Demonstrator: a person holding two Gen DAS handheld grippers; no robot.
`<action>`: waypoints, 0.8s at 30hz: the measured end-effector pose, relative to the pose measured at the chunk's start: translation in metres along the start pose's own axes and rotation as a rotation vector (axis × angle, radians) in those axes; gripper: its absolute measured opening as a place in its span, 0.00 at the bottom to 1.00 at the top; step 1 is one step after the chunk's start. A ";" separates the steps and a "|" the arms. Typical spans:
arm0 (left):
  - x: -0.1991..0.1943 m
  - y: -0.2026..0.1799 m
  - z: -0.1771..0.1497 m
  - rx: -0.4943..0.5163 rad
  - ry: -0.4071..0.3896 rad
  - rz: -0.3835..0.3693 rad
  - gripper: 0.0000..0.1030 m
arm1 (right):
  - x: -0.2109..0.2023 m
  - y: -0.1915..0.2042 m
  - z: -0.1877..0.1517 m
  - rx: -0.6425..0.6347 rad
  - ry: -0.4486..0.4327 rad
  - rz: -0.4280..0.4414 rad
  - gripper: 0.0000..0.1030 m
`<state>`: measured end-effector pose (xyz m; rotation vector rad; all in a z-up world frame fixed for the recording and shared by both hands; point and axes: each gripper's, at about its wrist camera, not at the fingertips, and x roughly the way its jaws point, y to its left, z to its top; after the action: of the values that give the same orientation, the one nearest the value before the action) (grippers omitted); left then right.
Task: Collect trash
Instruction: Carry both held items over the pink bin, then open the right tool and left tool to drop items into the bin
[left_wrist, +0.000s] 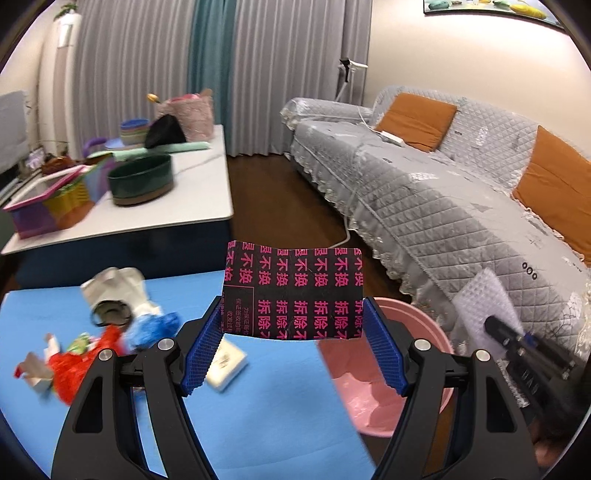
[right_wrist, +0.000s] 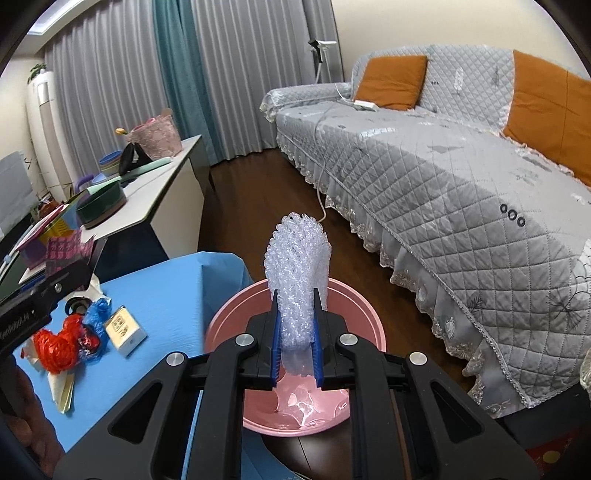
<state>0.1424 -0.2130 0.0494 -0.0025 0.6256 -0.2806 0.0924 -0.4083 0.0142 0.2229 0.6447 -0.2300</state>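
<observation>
The left gripper (left_wrist: 293, 343) holds a black sheet printed with pink characters (left_wrist: 293, 291) stretched between its blue pads (left_wrist: 201, 350), jaws set wide and pressed on the sheet's two side edges. The sheet hangs above the edge of the blue table (left_wrist: 266, 406), partly over the pink basin (left_wrist: 373, 398) that sits beside it on the dark floor.

The right gripper (right_wrist: 297, 354) is clamped on a folded piece of bubble wrap (right_wrist: 297, 266), jaws nearly together, with the wrap standing upright right above the pink basin (right_wrist: 229, 325). Only the right wrist view looks into the basin, where a clear plastic scrap (right_wrist: 303, 402) lies on the bottom; in the left view the basin's inside is mostly cut off by the gripper.

On the blue table, both views show more trash: red netting (right_wrist: 59, 345), a crumpled blue wrapper (right_wrist: 96, 314) and a small white box (right_wrist: 125, 330). The left view alone shows a crumpled white bag (left_wrist: 118, 291) behind them, blurred. The right gripper appears at the left view's right edge with the bubble wrap (left_wrist: 484, 306), and the left gripper's body (right_wrist: 44, 295) shows at the right view's left edge. A grey quilted sofa (right_wrist: 461, 177) with orange cushions (right_wrist: 391, 81) stands just beyond the basin.
</observation>
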 end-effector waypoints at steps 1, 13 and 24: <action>0.006 -0.003 0.003 0.001 0.006 -0.010 0.69 | 0.003 -0.001 0.000 0.003 0.005 0.000 0.13; 0.054 -0.030 0.014 0.031 0.066 -0.085 0.69 | 0.026 -0.001 0.000 0.012 0.042 0.001 0.13; 0.064 -0.038 0.019 0.042 0.081 -0.115 0.69 | 0.033 0.001 -0.002 0.008 0.057 -0.004 0.14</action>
<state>0.1928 -0.2676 0.0313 0.0137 0.7011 -0.4072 0.1171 -0.4119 -0.0078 0.2362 0.7011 -0.2310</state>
